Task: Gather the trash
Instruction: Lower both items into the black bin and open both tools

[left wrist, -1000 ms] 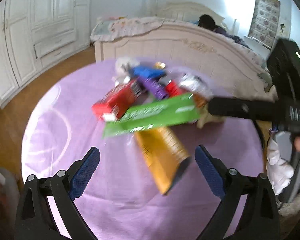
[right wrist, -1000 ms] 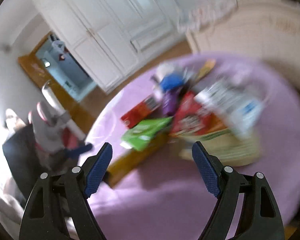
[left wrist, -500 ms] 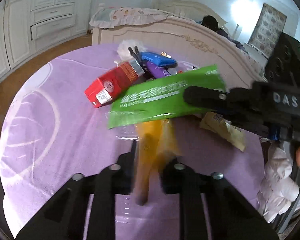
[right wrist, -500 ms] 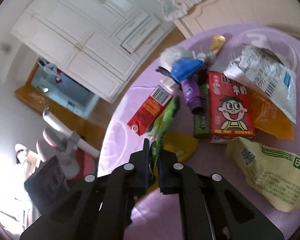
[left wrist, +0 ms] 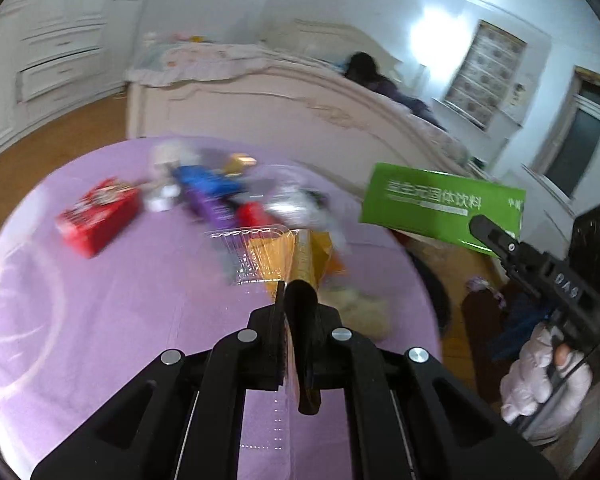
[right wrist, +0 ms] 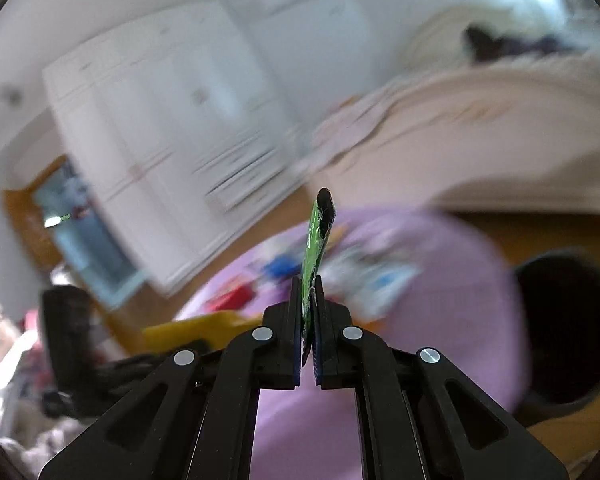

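Note:
My left gripper [left wrist: 290, 294] is shut on a yellow-orange wrapper [left wrist: 300, 256], held just above the round purple table [left wrist: 100, 320]; a clear plastic tray [left wrist: 240, 252] shows beside the wrapper. My right gripper [right wrist: 309, 300] is shut on a flat green drink packet [right wrist: 314, 256], seen edge-on. In the left wrist view the green packet [left wrist: 432, 204] hangs in the air past the table's right edge, pinched by the right gripper [left wrist: 480, 226]. A red carton [left wrist: 96, 212], a purple tube [left wrist: 212, 204] and other blurred wrappers lie on the table.
A cream bed [left wrist: 300, 108] with a person on it stands behind the table. White wardrobes [right wrist: 160, 120] line the far wall. A dark round container [right wrist: 564, 320] sits on the wooden floor by the table's right side. A gloved hand [left wrist: 540, 380] holds the right gripper.
Both grippers went from open to shut, the left on the yellow wrapper, the right on the green packet. Both rose; the green packet was carried off the pile to the right.

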Demonstrator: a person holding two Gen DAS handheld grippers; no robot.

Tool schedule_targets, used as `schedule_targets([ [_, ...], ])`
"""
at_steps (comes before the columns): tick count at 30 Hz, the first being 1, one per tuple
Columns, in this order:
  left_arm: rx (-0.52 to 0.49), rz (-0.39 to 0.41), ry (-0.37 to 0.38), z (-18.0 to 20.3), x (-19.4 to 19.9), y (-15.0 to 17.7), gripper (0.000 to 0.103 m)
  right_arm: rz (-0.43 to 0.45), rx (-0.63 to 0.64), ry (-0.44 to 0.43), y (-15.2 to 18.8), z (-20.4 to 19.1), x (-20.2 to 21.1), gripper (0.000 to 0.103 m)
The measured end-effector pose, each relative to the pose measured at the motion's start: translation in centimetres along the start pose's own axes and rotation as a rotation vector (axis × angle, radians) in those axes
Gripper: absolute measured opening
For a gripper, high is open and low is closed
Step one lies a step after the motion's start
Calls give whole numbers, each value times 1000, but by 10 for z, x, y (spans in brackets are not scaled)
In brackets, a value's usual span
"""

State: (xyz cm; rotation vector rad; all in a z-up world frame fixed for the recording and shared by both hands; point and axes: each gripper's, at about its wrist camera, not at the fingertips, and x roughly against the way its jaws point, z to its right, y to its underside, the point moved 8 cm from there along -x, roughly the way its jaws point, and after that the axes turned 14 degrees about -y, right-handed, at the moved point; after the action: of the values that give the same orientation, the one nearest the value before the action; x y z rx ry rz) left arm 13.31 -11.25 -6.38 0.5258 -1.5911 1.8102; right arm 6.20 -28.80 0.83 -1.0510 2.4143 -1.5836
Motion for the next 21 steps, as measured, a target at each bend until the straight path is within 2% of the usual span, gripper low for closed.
schedule_targets([
  [1,-9,-9,28,14,-5,-3,7,10,0,37,-1,12,7,6],
  [2,-19,-22,69,33,-12,-6,7,10,-6,123,0,38,16,6],
  [4,-55,-49,131,73,-31,-12,7,12,-44,225,4,79,27,6],
  [8,-97,-148,244,143,-77,-16,7,1,-167,358,20,162,38,6],
  [13,-169,-268,279,218,-142,-6,7,-23,-277,424,41,238,34,6],
  [17,-207,-327,277,252,-175,2,7,-43,-336,448,61,280,27,6],
  [21,-241,-358,264,273,-198,8,7,-52,-374,454,76,306,25,6],
])
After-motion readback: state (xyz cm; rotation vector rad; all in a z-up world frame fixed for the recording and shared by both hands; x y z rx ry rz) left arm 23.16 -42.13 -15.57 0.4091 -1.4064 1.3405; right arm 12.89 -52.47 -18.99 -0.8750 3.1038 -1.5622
